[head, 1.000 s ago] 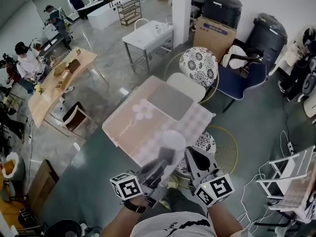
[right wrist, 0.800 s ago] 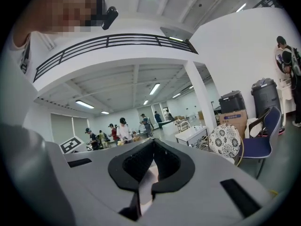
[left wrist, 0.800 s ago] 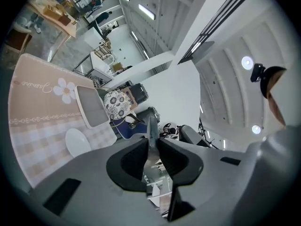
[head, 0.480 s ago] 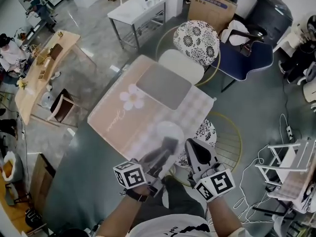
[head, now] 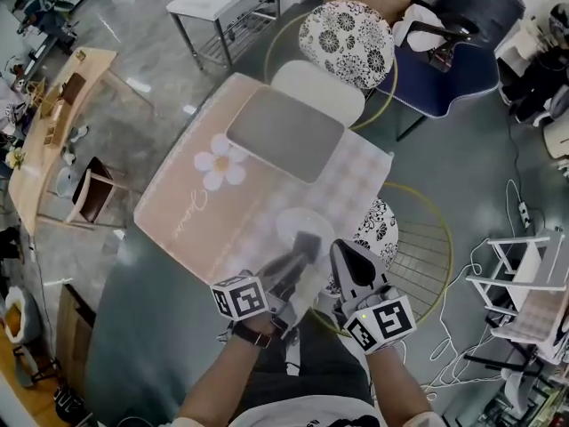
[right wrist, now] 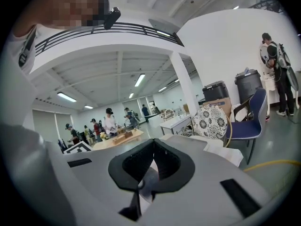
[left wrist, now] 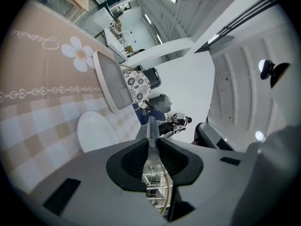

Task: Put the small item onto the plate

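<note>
A white plate (head: 296,221) lies on the pink checked tablecloth (head: 196,212) near the table's front edge; it also shows in the left gripper view (left wrist: 96,133). My left gripper (head: 305,243) hovers over the plate's near rim, shut on a thin silver item (left wrist: 151,126) that sticks out edge-on past the jaws (left wrist: 151,145). What kind of item it is I cannot tell. My right gripper (head: 341,253) is held just right of the plate, off the table's edge. Its jaws (right wrist: 153,144) meet at the tips with nothing between them.
A grey tray (head: 284,136) lies on the far half of the table, beside a printed white flower (head: 218,165). A patterned round chair (head: 345,32) and a blue chair (head: 444,69) stand behind. A wire-framed stool (head: 391,238) stands at the table's right corner.
The head view has swung, so the table sits higher and more central in the picture. The left gripper, still shut on the item, has edged forward over the plate's near rim. The right gripper has kept its place.
</note>
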